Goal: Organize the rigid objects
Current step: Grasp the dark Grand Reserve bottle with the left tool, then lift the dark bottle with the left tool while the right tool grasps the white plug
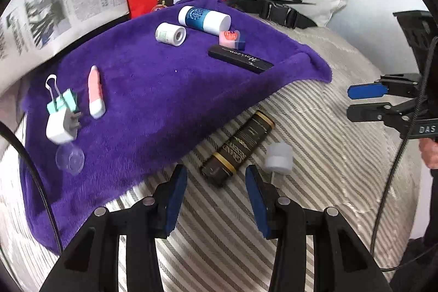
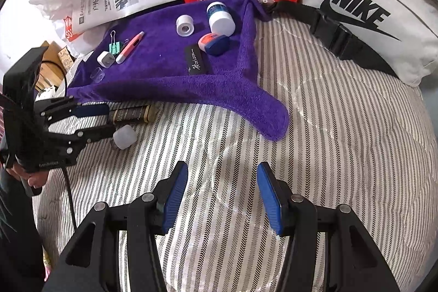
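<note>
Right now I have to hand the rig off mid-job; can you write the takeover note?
Left gripper: jaws open, empty, just short of the dark tube on the striped bedding.
Right gripper: jaws open, empty, over bare bedding.
On the purple towel: binder clip, charger plug, pink pen, clear cup, tape roll, white-and-blue bottle, small pink-and-blue item, black case.
Still off the towel: the dark tube and the white cap beside it.
Left to do, probably: move those two onto the towel, tube first.
</note>
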Available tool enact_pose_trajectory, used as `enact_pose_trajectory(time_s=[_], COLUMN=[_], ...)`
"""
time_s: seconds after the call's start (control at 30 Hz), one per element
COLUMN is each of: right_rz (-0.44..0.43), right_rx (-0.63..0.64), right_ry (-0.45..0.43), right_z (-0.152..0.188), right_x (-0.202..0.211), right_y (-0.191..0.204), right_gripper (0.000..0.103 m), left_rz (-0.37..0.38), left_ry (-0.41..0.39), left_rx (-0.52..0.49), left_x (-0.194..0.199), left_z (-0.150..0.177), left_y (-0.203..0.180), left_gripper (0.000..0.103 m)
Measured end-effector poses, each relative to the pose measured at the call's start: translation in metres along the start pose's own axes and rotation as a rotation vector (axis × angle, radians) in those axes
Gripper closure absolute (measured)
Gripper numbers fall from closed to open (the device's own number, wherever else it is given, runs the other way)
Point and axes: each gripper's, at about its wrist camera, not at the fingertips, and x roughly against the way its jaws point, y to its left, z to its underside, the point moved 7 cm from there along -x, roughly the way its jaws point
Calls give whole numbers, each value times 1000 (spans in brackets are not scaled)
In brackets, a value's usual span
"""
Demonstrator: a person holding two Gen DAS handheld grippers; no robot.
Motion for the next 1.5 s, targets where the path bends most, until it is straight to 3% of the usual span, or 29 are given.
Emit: enact_pose_trajectory(time_s=[0.17, 0.43, 0.67, 0.77, 0.93, 1.13, 1.3, 1.5], right_rz=[-5, -10, -12, -13, -17, -10, -13, -59], right_rx=[6, -1, -12, -16, -20, -16, -11, 49], right_ry=[10, 16, 24, 26, 25, 27, 27, 26], right_z=[4, 6, 8, 10, 11, 11, 11, 10], right_x=[-4, -7, -9, -9, -9, -9, -10, -6], right_y=[2, -2, -6, -8, -10, -9, -3, 16], right_gripper=[51, 51, 51, 51, 51, 50, 50, 50], left_rz=[-17, 13, 14, 29, 14, 14, 5, -49], left_ry=[1, 6, 20, 21, 17, 16, 15, 21], left_rx=[-102, -148, -177, -199, -170, -111, -81, -19], left_x=[-10, -6, -14, -16, -12, -8, -9, 4], left_z=[-8, -5, -29, -35, -32, -25, -27, -6], left_y=[-13, -26, -36, -45, -45, -38, -38, -19], left_gripper=[61, 63, 63, 76, 78, 73, 79, 79])
